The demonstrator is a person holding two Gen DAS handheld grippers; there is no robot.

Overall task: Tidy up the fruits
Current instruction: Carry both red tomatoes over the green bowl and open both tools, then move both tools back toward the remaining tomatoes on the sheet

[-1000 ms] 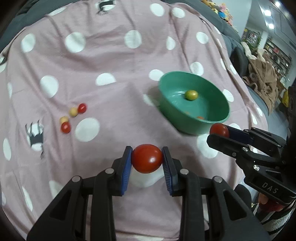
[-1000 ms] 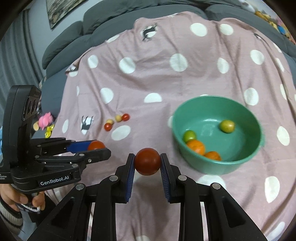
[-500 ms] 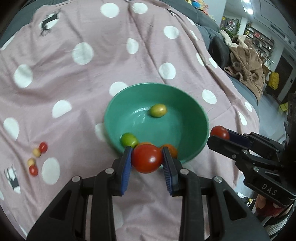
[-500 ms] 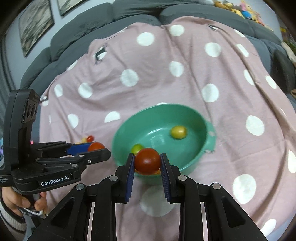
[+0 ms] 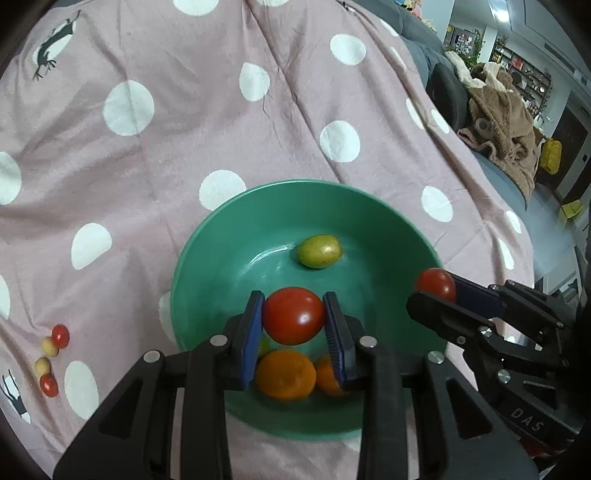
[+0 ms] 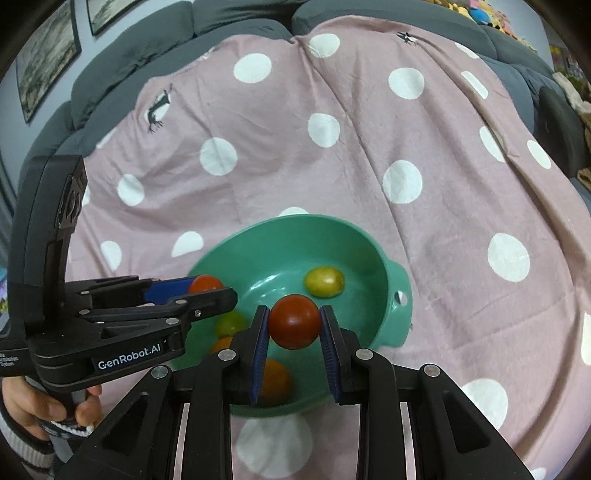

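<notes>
White lettering on the side of the left gripper (image 6: 207, 290), seen from the right wrist camera, reads "GenRobot.AI". More small white print sits at the far left edge of that same black body, too cut off to read. On the right gripper (image 5: 430, 291), seen from the left wrist camera, raised letters on its black housing spell "DAS". I can read nothing else.

pink polka-dot cloth (image 5: 192, 155) — grey sofa (image 6: 229, 22) | framed pictures (image 6: 48, 55) — wall
</notes>
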